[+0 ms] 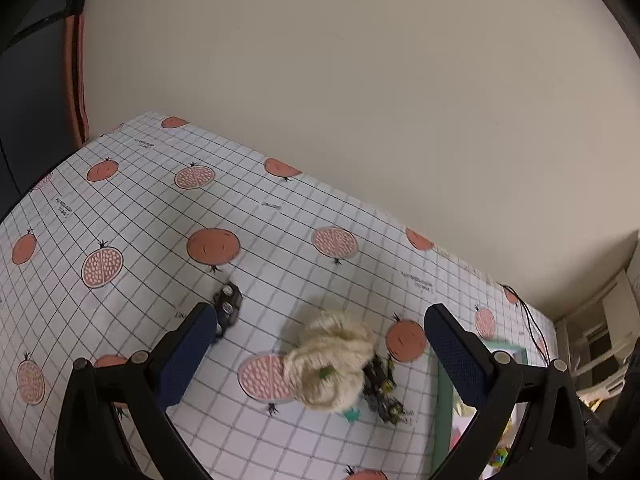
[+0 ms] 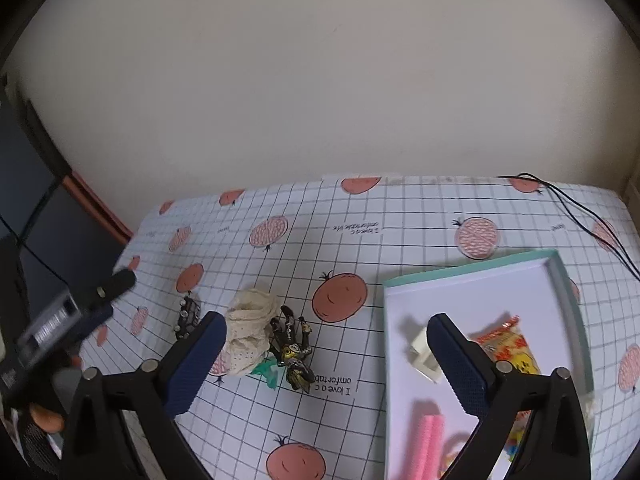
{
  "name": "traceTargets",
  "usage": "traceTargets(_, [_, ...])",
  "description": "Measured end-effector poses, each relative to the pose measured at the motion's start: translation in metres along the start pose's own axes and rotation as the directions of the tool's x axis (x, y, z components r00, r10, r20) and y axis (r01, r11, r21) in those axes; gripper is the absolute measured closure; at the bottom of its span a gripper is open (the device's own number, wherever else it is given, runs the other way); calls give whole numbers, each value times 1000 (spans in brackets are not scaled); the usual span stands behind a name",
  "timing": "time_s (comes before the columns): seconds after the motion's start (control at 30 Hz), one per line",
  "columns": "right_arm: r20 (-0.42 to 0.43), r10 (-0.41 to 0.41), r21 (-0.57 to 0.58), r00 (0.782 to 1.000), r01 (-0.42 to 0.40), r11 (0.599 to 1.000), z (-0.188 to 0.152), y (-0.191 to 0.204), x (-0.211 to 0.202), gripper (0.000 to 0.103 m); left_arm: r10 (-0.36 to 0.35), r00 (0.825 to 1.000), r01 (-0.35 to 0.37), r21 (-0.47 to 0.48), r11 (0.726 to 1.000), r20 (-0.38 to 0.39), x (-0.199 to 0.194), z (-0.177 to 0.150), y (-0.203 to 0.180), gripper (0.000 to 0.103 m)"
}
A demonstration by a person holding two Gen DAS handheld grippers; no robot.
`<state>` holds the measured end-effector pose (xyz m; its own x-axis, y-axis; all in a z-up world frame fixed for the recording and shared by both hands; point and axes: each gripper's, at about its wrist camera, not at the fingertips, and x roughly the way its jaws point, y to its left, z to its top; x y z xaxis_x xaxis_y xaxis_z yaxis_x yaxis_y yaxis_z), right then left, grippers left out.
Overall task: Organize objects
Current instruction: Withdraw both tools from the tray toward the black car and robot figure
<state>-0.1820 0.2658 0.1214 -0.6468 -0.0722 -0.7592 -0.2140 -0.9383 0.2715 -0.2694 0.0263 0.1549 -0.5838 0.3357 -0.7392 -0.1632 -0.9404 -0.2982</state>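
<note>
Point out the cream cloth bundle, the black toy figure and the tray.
cream cloth bundle (image 2: 251, 332): right wrist view, middle of the crumpled fabric.
black toy figure (image 2: 293, 350): right wrist view, on its torso.
tray (image 2: 472, 271): right wrist view, on its far green rim.

Plain cream wall (image 2: 320, 80); grid tablecloth (image 2: 400, 216) with pomegranates; possibly white shelving (image 1: 600, 320) right.

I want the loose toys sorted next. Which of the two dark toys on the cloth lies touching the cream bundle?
The black-and-yellow figure, lying against the cream bundle. The small dark car sits apart, on the bundle's far side.
</note>
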Motion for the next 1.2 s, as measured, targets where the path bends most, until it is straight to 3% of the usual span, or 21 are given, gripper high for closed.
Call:
traceTargets(0.13, [-26, -8, -51, 1000, 6, 999, -1, 11, 23, 4, 21, 1000, -21, -31, 999, -19, 19, 8, 21, 0])
traceTargets(0.23, [-65, 2, -61, 998, -6, 998, -5, 17, 47, 11, 64, 997, -66, -71, 995, -35, 35, 10, 37, 0])
traceTargets(0.4, [-117, 15, -80, 993, -24, 996, -9, 23, 76, 15, 66, 994, -77, -123, 989, -90, 63, 8, 58, 0])
traceTargets(0.87, [-212, 11, -113, 977, -36, 993, -34, 27, 115, 25, 94, 986, -109, -111, 988, -135, 91, -9, 71, 1])
traceTargets(1.1, [-254, 17, -111, 967, -47, 993, -42, 27, 129, 36, 100, 981, -117, -97, 988, -168, 103, -15, 73, 15])
traceTargets(1.2, [-266, 29, -99, 964, -58, 993, -44, 25, 133, 39, 97, 980, -115, -93, 989, -175, 107, -17, 71, 15])
